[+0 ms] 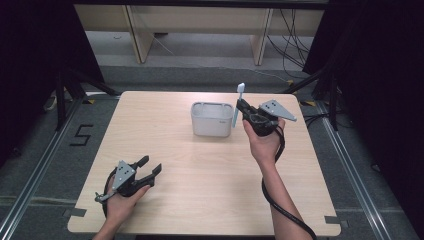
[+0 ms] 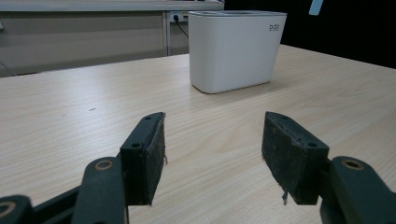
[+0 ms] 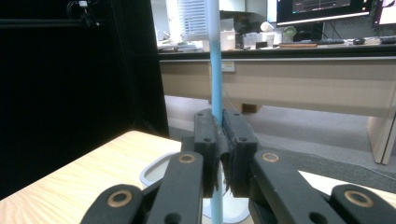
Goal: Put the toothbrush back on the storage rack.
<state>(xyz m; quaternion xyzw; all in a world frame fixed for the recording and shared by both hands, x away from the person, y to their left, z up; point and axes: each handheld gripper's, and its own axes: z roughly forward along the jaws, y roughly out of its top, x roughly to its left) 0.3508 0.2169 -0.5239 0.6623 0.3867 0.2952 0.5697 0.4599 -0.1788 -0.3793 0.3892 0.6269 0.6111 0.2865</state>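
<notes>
Clamping an upright toothbrush (image 1: 238,104) just beside the white holder (image 1: 212,119) near the table's far edge, the right gripper (image 1: 245,111) had yet to drop it in, seemingly, while the left gripper (image 1: 148,167) rested with jaws apart near the front-left corner.

A pale wooden tabletop (image 1: 200,165) carries a white tub (image 1: 212,119) toward its far edge, standing upright, with bare wood around it.

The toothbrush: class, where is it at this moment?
In the high view the toothbrush stands upright, head up, clamped in the right tongs, just beside the right edge of the white holder at the table's far middle.
</notes>
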